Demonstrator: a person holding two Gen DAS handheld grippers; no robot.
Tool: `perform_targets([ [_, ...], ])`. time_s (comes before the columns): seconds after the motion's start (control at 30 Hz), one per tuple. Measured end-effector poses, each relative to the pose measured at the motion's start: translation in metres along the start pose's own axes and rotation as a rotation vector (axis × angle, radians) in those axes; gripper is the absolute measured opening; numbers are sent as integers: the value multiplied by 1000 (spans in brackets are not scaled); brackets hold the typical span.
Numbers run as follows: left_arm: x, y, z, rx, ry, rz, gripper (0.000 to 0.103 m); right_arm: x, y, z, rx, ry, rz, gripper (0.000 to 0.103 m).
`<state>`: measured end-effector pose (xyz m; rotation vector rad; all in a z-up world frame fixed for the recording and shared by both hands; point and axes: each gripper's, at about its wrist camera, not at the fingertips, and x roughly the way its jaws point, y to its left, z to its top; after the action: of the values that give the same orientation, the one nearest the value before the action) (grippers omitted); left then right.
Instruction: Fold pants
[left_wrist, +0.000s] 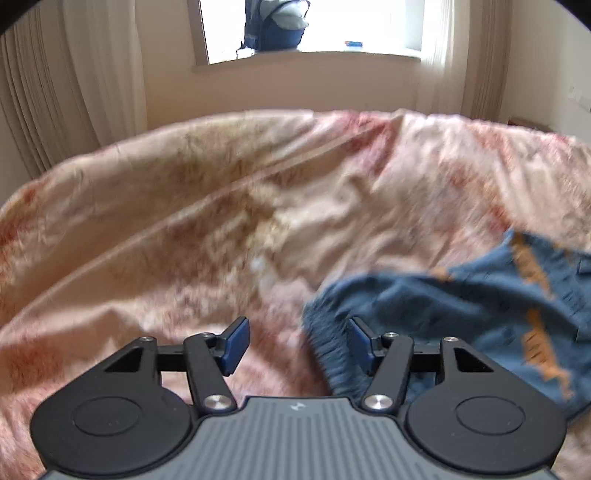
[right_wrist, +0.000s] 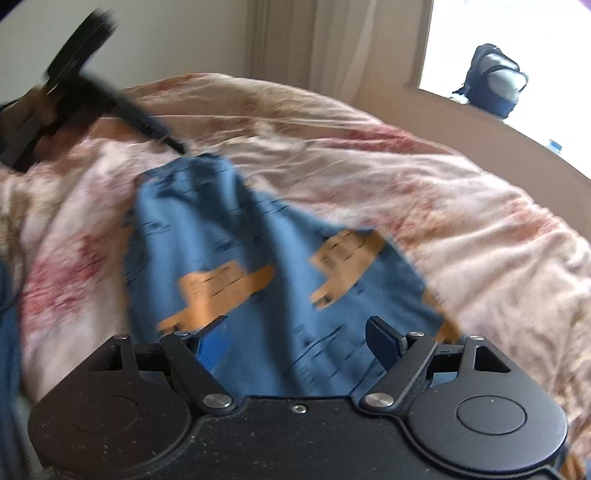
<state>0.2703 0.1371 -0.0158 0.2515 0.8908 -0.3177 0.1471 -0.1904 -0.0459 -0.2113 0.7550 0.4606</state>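
Blue pants (right_wrist: 236, 236) with orange printed shapes lie crumpled on a pink and cream floral bedspread (right_wrist: 461, 206). My right gripper (right_wrist: 299, 343) is open just above the near part of the pants, with cloth between its fingers. In the left wrist view the pants (left_wrist: 461, 314) lie at the lower right, and their ribbed edge reaches between the fingers of my left gripper (left_wrist: 297, 341), which is open. The left gripper also shows blurred in the right wrist view (right_wrist: 74, 96), at the far left end of the pants.
The bedspread (left_wrist: 184, 221) is wrinkled and covers the whole bed. Beyond it are a beige wall, curtains (left_wrist: 48, 96) and a bright window with a dark blue backpack (left_wrist: 275, 26) on the sill; the backpack also shows in the right wrist view (right_wrist: 493, 85).
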Motion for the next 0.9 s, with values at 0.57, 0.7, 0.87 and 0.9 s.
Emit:
perform_targets([
  [0.57,17,-4,34,-49,144,-62,6,76,-84,67,69,95,88,5],
  [0.7,16,-4,44,-81,141,-91,4,77,-84,65,78,95,78,4],
  [0.87,13,-1,50,-118,137,-125,4,78,-78,66,56,90,43,4],
  [0.9,10,-1,50,-114,131,-127,4,77,-77,67,53,85,38,3],
])
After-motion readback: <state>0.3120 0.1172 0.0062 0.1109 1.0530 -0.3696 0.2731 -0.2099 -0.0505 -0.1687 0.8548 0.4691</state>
